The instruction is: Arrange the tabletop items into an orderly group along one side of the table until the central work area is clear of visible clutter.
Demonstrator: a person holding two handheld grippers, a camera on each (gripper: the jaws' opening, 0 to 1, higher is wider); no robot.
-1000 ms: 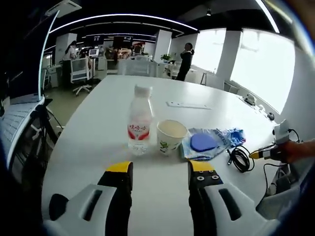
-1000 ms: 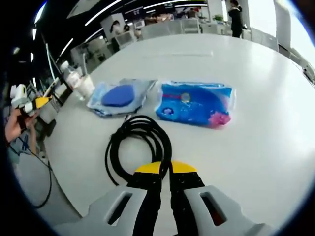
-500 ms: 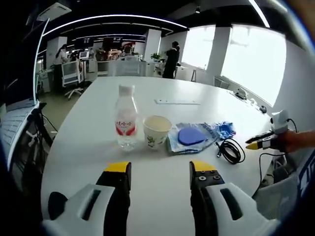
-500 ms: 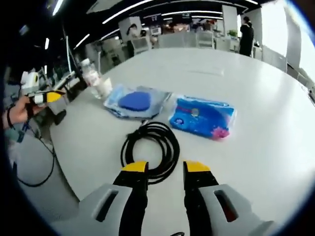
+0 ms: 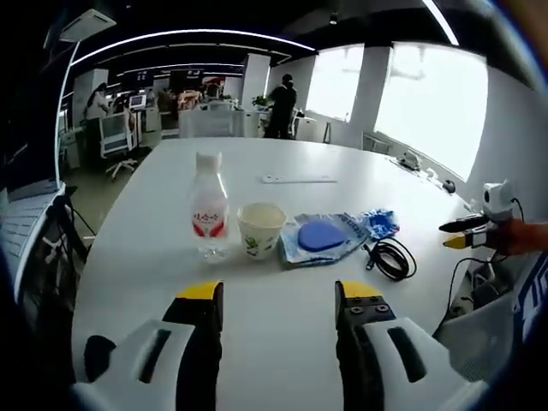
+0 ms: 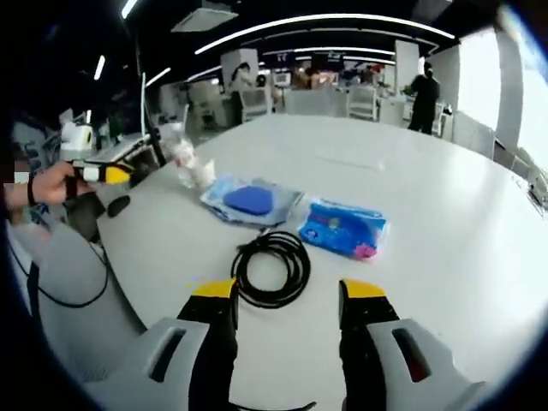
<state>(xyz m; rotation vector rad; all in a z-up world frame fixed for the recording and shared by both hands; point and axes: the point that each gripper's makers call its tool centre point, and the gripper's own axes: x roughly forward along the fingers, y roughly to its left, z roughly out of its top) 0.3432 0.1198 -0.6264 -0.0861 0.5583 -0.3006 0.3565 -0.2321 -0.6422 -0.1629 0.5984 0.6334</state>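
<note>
In the left gripper view a clear water bottle with a red label stands upright beside a paper cup, then a clear bag holding a blue disc, then a coiled black cable. My left gripper hangs open well short of them, empty. In the right gripper view the black cable coil lies just past my open right gripper. Beyond it are a blue packet and the disc bag. The bottle and cup stand far left.
The white table stretches far behind the row, with a thin white strip lying on it. A hand holds the other gripper at the right edge. Office chairs, desks and people stand in the background.
My right gripper has opened, let go of the black cable and drawn back and up from it. The left gripper has drawn back slightly; the items stay in place.
</note>
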